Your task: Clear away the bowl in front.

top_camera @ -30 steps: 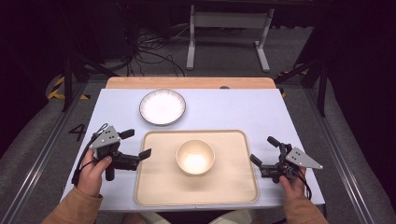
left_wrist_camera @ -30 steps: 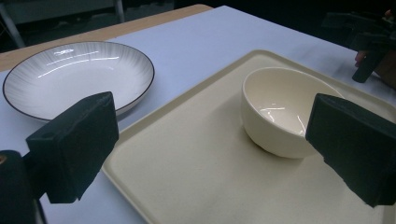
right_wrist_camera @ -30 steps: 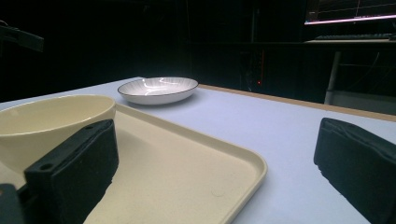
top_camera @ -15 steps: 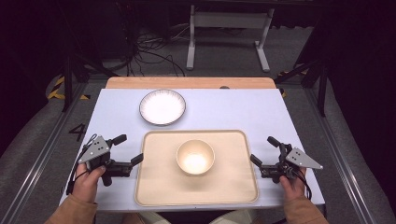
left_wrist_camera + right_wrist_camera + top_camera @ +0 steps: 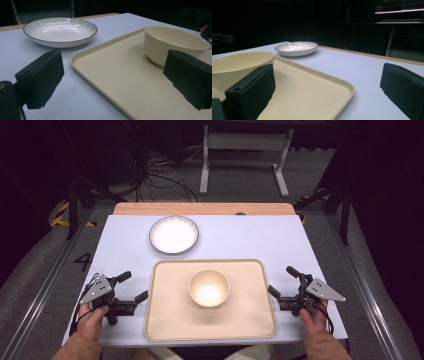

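My bench [image 5: 280,240] has a pale, bluish-white top with a strip of bare wood along its far edge. A cream tray [image 5: 170,320] lies flat on it at the near middle, its long side toward me. A white plate [image 5: 174,234] with a dark rim sits directly on the bench just beyond the tray's far left corner, apart from it. My left hand-held gripper [image 5: 132,287] and right hand-held gripper [image 5: 283,281] sit low at the bench's near corners, either side of the tray
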Demonstrator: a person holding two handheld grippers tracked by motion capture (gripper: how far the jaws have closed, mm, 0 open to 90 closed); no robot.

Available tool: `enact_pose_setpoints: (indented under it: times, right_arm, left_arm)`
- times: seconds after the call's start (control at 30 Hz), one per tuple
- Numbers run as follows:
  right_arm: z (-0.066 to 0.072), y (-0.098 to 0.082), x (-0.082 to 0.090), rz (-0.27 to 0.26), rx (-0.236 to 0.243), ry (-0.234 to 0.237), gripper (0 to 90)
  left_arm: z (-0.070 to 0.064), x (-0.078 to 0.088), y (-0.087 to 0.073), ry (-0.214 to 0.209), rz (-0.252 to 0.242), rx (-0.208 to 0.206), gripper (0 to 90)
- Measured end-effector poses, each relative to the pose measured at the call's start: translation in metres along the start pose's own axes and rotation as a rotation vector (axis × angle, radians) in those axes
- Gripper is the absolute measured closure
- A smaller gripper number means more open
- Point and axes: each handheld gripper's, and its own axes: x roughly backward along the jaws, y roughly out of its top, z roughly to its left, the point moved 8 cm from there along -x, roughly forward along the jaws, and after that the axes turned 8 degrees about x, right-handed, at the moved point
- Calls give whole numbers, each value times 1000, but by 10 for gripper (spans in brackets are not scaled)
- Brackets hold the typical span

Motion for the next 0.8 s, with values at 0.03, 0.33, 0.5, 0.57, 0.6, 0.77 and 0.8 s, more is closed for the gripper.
enact_pose_setpoints:
  times: [0.03,0.33,0.5,0.57,0.6,0.77,0.8]
  right_arm:
    - [0,0,0,0,-2,0,6]
    - [0,0,0,-2,-3,3,6]
    - [0,0,0,-2,-2,3,6]
    - [0,0,0,-2,-3,3,5]
    - [0,0,0,-3,-3,3,6]
    - [0,0,0,-3,-3,3,6]
    - [0,0,0,-3,-3,3,6]
  left_arm:
    - [0,0,-1,-2,-4,-4,40]
    - [3,0,-4,5,-34,-15,43]
    - [1,-2,-5,17,-15,-45,27]
    - [0,-3,-6,20,-4,-55,26]
    - [-1,-3,-6,21,-2,-64,26]
    - [-1,-4,-6,26,-2,-65,26]
    - [-1,-4,-6,26,-2,-65,26]
